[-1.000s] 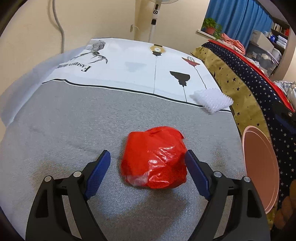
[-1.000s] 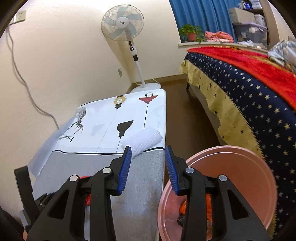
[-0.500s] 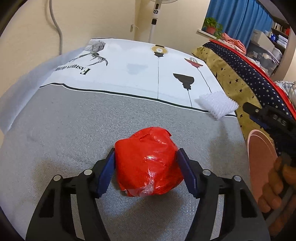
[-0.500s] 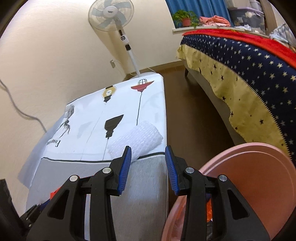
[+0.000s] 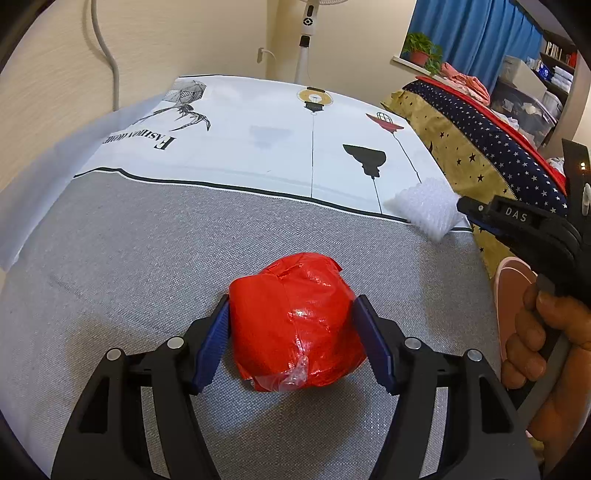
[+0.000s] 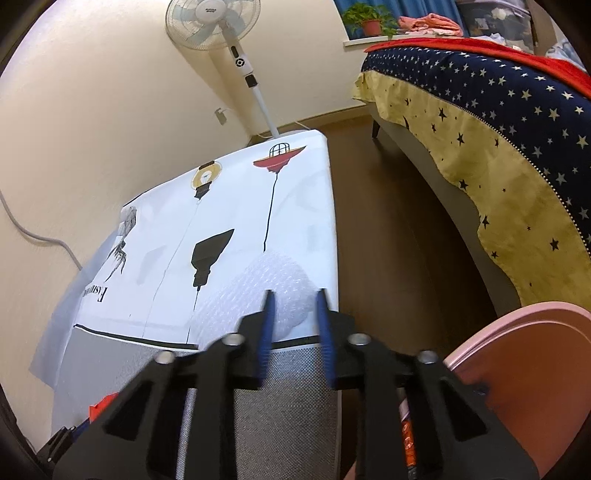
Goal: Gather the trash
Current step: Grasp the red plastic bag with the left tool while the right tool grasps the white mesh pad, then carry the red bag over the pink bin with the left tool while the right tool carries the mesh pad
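1. Bed (image 6: 498, 129): right side of the room, navy star cover with a yellow star skirt, red blanket on top.
2. Table (image 5: 147, 240): grey weave on the near half, white printed cloth with lamp drawings on the far half. Stands against the cream wall, with a strip of wood floor between it and the bed.
3. Standing fan (image 6: 212, 22): on the floor past the far end of the table, by the wall.
4. Pink bin (image 6: 535, 314): on the floor just off the table's right edge, near the bed skirt. Something orange inside (image 6: 408, 435), too little visible to identify.
5. Left gripper (image 5: 292, 299): pointing down at the grey half. Jaws just been closing, now both blue pads pressed onto the sides of the red plastic bundle.
6. Right gripper (image 6: 294, 293): held by a hand (image 5: 535, 332) at the table's right edge, above the bin. Jaws just been closing, now narrow, with a corner of the bubble wrap between the tips. Looks pinched; slight blur there.
7. Red plastic bundle (image 5: 295, 325): crumpled, glossy, resting on the grey cloth mid-table, clamped between the left pads.
8. Bubble wrap (image 6: 258, 291): white wad at the right edge of the table, straddling the black line between the white and grey areas, well apart from the red bundle.
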`<state>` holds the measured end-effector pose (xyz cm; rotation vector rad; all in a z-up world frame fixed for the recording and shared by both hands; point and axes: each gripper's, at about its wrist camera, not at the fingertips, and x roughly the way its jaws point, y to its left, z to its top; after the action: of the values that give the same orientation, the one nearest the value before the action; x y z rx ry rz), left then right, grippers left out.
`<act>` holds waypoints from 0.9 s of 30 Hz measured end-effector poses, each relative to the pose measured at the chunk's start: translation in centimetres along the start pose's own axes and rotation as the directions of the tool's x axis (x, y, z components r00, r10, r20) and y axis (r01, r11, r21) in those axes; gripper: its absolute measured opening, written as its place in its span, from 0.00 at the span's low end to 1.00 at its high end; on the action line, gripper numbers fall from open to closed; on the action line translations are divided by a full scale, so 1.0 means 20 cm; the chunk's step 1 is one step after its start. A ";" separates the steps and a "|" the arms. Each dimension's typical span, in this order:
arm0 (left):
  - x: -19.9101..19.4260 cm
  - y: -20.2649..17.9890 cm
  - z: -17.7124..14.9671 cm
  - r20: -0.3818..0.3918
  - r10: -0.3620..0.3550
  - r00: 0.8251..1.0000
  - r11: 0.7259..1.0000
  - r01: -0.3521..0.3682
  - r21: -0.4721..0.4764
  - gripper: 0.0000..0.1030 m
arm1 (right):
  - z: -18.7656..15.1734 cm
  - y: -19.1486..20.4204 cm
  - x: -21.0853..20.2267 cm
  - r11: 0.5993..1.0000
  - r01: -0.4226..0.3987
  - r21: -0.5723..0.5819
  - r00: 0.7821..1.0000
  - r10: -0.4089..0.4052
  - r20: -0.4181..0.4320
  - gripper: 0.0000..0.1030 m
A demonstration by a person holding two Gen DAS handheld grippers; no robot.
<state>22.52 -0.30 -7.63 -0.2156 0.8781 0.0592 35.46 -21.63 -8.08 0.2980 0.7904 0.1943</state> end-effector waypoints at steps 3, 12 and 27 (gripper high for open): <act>0.00 0.00 0.00 0.000 0.000 1.000 1.000 0.000 -0.001 0.62 | 0.00 0.01 -0.03 1.000 0.009 -0.014 1.000 -0.009 0.018 0.05; -0.07 -0.01 0.00 0.025 -0.014 1.000 1.000 0.014 -0.004 0.62 | 0.03 0.05 -0.32 0.997 0.012 -0.077 0.995 -0.004 0.099 0.04; -0.37 -0.01 -0.07 0.110 -0.056 0.992 0.998 0.055 0.010 0.62 | -0.17 0.23 -0.94 0.969 0.046 -0.242 0.981 0.002 0.194 0.04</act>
<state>16.81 -0.60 -2.68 -0.2280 0.7618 0.0158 19.91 -22.00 3.74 0.0716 0.5697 0.2362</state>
